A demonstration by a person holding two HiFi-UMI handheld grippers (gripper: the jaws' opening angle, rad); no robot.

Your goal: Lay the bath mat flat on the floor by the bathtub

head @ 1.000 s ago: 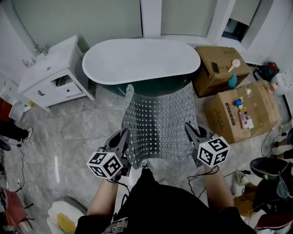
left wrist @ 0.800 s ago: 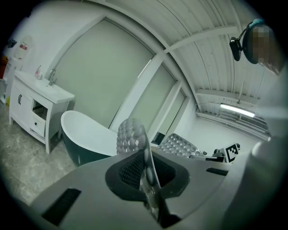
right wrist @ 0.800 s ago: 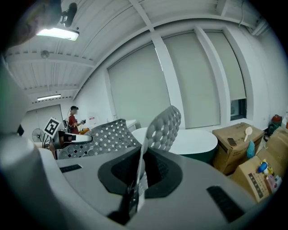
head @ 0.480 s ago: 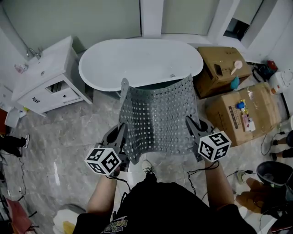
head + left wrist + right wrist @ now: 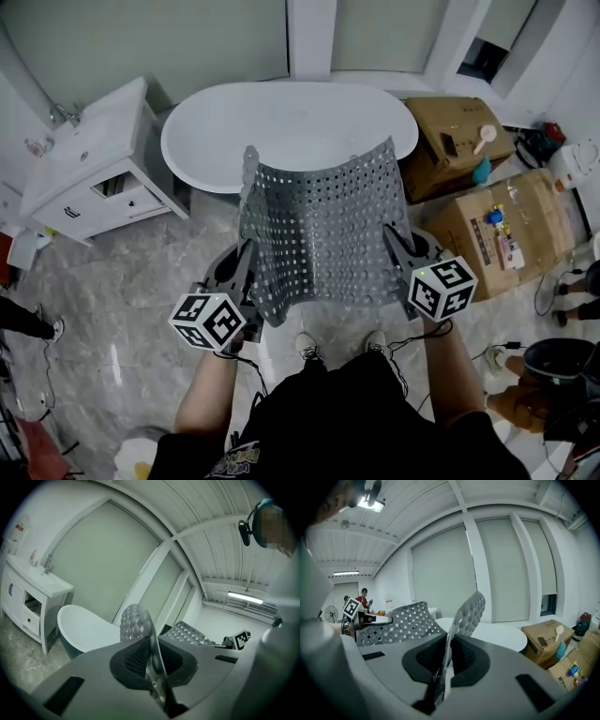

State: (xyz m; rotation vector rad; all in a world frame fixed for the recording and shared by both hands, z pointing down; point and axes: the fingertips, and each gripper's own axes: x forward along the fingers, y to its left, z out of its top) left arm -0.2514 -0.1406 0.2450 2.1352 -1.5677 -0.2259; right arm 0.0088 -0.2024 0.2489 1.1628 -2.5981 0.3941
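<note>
In front of the bathtub [image 5: 281, 127], the grey perforated bath mat [image 5: 323, 234] hangs in the air above the marble floor [image 5: 141, 281], stretched between the two grippers and bowed upward in the middle. The left gripper [image 5: 246, 267] is clamped on the mat's near left corner; in the left gripper view its jaws pinch the mat [image 5: 136, 623] edge-on. The right gripper [image 5: 394, 244] is likewise closed on the near right corner, and the mat [image 5: 469, 610] rises out from between its jaws. A second ago the mat's far edge lay against the tub's dark side; it now overlaps the white rim, and both grippers have shifted forward with it. The white vanity cabinet [image 5: 89, 173] stands left of the tub and cardboard boxes [image 5: 502, 234] stand to its right.
</note>
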